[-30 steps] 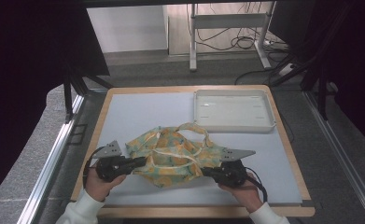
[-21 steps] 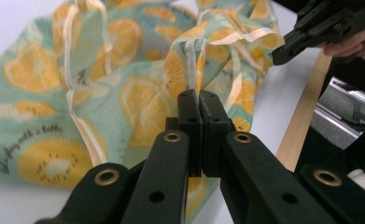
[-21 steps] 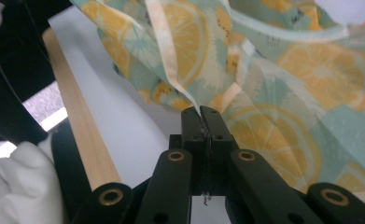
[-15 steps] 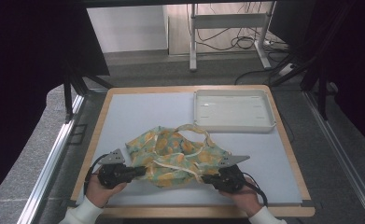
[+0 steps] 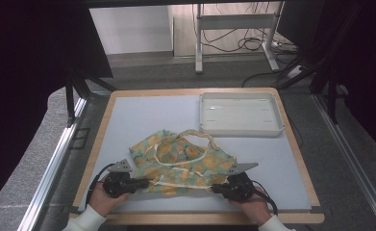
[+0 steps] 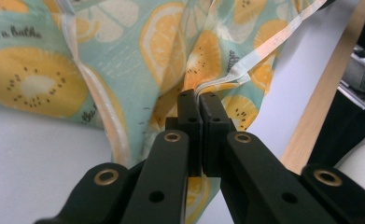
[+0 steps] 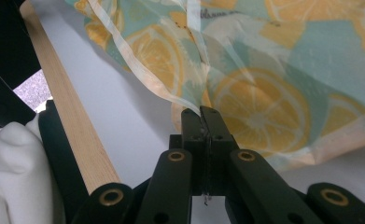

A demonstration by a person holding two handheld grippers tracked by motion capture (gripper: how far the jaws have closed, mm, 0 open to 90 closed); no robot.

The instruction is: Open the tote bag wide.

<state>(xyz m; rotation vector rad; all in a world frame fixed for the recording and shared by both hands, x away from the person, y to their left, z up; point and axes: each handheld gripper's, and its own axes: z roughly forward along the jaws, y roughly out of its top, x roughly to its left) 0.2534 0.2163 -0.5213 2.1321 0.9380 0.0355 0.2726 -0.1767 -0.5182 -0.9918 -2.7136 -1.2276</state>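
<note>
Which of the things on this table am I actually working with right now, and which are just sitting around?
In the job:
- fruit-print cloth, crumpled near the table's front edge
- left tool, shut on the cloth's near left edge
- right tool, shut on its near right edge

Lying about:
- white tray, empty, at the far right, apart from the cloth
- pale mat on the table

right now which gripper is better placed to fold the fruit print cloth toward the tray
Right, probably: the right gripper is shut on the cloth nearer the white tray; the left gripper grips its far corner.
</note>
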